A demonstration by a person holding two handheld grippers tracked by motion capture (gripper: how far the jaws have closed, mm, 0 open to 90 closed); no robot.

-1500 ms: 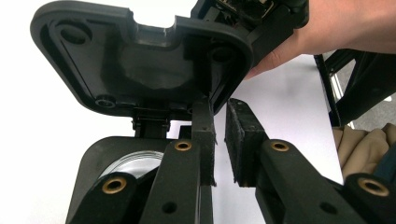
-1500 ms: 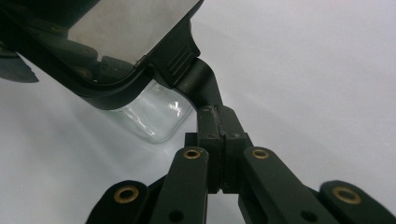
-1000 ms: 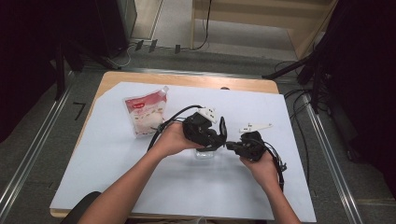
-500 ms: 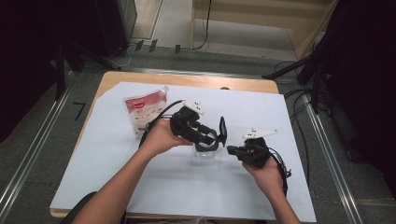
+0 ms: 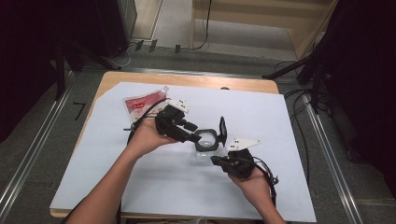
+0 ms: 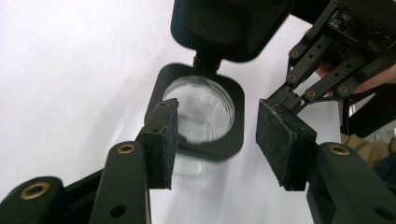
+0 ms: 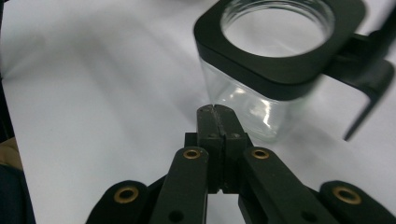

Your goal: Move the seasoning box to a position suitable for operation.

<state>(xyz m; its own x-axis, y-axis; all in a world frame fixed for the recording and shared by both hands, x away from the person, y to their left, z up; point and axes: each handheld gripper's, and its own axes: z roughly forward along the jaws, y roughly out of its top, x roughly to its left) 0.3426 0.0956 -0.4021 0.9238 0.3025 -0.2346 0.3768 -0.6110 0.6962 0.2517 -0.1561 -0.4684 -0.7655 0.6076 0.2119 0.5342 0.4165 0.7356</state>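
Note:
A small square glass jar (image 5: 206,148) with a black collar stands on the white sheet, its hinged black lid (image 5: 223,131) flipped up and open. My left gripper (image 5: 195,134) hovers at the jar's left side, jaws open; in the left gripper view the jar (image 6: 201,112) and lid (image 6: 224,28) lie just beyond the open left gripper (image 6: 217,126). My right gripper (image 5: 215,160) sits low at the jar's near right side, shut on nothing. In the right gripper view, the closed tip of the right gripper (image 7: 214,109) is right before the glass wall (image 7: 252,105).
A red and white pouch (image 5: 142,105) lies at the back left of the white sheet (image 5: 280,121), behind the left hand. The sheet covers a wooden table (image 5: 187,80). Cables trail from both grippers.
The two grippers, close together at the jar a second ago, have drawn apart: the left hand moved left, the right hand toward the front. The lid now stands open.

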